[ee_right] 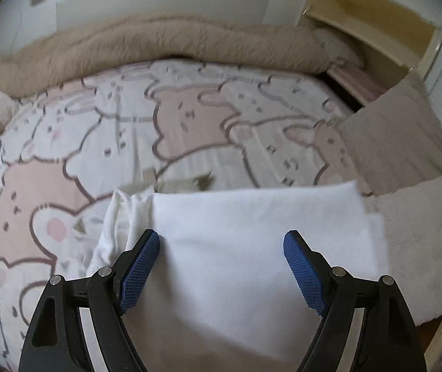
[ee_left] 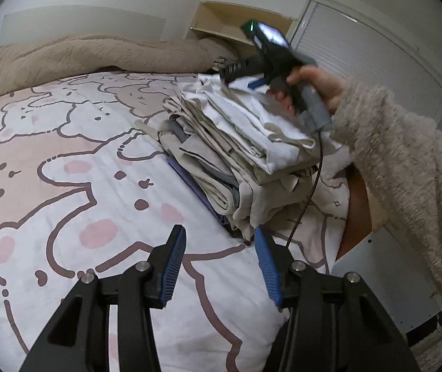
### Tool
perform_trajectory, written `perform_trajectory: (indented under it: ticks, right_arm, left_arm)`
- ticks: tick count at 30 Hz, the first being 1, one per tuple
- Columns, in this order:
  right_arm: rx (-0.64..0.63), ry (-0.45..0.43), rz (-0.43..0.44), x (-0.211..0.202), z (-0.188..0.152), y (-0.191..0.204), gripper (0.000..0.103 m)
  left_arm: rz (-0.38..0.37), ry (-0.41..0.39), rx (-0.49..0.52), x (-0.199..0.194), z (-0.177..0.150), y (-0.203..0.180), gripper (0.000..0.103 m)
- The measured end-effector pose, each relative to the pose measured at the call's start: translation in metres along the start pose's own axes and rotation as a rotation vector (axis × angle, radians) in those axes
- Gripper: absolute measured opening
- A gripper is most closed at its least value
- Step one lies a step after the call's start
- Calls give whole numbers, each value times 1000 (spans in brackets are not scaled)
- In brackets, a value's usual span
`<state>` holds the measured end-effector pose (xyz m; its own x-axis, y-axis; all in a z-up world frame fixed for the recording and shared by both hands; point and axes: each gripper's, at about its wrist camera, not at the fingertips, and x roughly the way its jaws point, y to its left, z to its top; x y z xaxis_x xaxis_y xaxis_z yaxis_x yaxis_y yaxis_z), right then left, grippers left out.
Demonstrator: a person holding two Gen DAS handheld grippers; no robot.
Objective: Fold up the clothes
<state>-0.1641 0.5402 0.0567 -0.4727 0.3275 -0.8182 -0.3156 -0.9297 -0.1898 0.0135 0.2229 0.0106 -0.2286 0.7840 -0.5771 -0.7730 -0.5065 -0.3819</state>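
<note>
Both claws are spread, empty: the left claw (ee_left: 220, 248) near the folded stack (ee_left: 239, 155), the right claw (ee_right: 221, 248) above its white top garment (ee_right: 251, 248)

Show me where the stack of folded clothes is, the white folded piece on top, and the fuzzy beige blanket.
stack of folded clothes (ee_left: 221, 167): left wrist view, its layered side edge.
white folded piece (ee_right: 251, 248): right wrist view, middle of its top face.
fuzzy beige blanket (ee_right: 165, 46): right wrist view, middle of its bunched ridge.

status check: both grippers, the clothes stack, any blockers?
Left hand-held gripper open, empty. Right hand-held gripper open over folded white garment. Clothes stack on bed. Nothing blocking.
</note>
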Motion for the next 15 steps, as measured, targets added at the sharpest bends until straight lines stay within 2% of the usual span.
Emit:
perform_trajectory:
  ticks: [2,4,7,8,9,12,15]
  right_arm:
    - [-25,-9,-7,5,-5,3,83]
    - [-3,-7,13,-5,-7,-4,83]
    - [107,-49,192,-45,-26,-25,83]
    - [115,-74,221,-58,-38,-29,83]
    - [112,-100,230,-71,-51,-32,83]
    - [76,-179,178,-98,-93,-35,83]
    - [27,-201,143,-96,-131,-33,83]
  left_arm:
    - [-6,-15,-3,-4,1,3,48]
    - [-9,-29,-8,-10,1,5,56]
    - [-12,-54,-20,-20,1,9,59]
    - [-14,-61,-30,-22,1,11,60]
    - [-15,-67,-41,-24,1,13,60]
    - [-20,-86,-72,-31,2,18,60]
    - [-11,-105,-85,-37,-1,20,68]
